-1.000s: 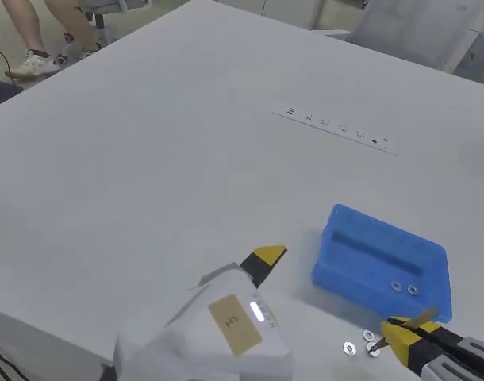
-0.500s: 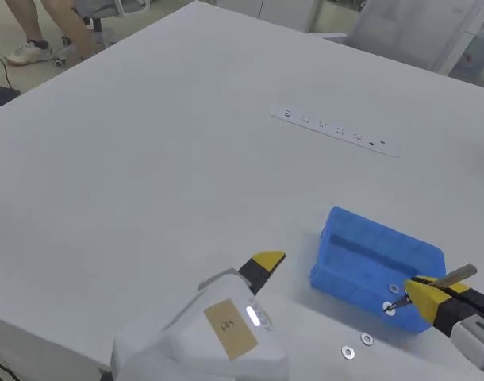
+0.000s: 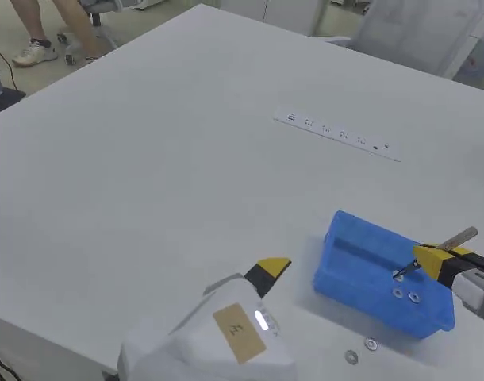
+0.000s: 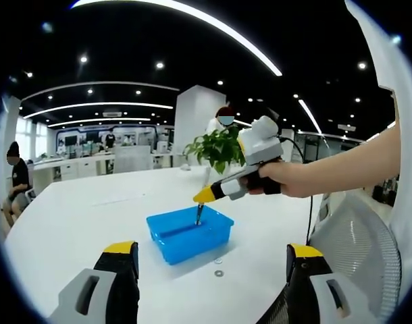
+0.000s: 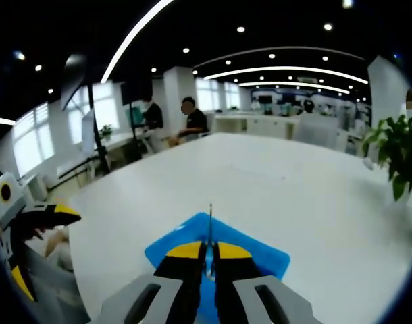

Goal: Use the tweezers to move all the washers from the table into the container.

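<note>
Right tool (image 3: 431,259) went from loose washers at bench edge to over container since a sec ago; loose count dropped three to two.
- Bench (image 3: 186,159): white, smooth, so small stuff would likely skid on it.
- Blue container (image 3: 357,250): near front right of bench.
- Left tool (image 4: 213,251): idle, jaws apart.
- Right tool was clamped on tweezers (image 3: 407,270), tips down inside container.
- Washers: two in container (image 3: 397,294), two on bench (image 3: 371,344) just in front of it. Tiny, light, stiff, probably slick. I'd pinch across the ring, through the hole.
- Couldn't tell if a washer sat at tweezer tips, too small.
</note>
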`<state>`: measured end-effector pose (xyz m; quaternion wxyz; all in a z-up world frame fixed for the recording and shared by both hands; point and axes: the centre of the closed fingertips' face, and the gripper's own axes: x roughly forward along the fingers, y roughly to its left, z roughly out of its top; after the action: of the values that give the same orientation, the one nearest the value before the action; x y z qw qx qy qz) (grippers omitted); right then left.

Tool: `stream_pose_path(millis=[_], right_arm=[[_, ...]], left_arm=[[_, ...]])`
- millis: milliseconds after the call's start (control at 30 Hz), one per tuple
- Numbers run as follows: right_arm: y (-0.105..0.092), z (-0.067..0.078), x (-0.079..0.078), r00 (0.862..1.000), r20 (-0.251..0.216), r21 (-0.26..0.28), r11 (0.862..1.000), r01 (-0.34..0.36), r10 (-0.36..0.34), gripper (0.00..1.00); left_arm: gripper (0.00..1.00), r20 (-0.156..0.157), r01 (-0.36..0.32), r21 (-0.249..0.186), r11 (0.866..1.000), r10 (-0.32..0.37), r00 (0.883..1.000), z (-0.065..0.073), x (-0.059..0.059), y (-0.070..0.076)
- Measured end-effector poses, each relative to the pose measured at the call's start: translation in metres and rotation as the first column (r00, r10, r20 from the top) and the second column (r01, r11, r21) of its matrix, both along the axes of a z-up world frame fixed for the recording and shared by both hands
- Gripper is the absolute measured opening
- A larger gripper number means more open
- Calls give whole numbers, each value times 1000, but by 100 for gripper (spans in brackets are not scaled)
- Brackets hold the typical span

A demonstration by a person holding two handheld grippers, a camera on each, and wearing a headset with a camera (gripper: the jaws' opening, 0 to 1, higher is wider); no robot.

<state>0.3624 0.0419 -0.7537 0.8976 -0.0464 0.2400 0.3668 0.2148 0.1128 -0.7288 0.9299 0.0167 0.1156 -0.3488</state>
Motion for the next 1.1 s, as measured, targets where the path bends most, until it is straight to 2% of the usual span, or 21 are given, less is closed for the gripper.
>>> stream_pose_path(millis=[333,567,867,1100], right_arm=[[4,-30,16,998,-55,-39,999,4,-6,2],[9,-44,16,996,-84,-68,998,-14,8,3],[9,-37,11,998,-69,-62,998,-15,10,3],[7,-16,6,999,-32,-20,1000,-5,4,3]], left_arm=[[91,-9,3,12,1000,-3,1000,-3,0,0],[91,-14,5,18,1000,-5,1000,-5,-1,0],[90,-19,7,24,1000,-7,1000,-6,-1,0],[90,-23,12,27,1000,-11,1000,-7,-2,0]])
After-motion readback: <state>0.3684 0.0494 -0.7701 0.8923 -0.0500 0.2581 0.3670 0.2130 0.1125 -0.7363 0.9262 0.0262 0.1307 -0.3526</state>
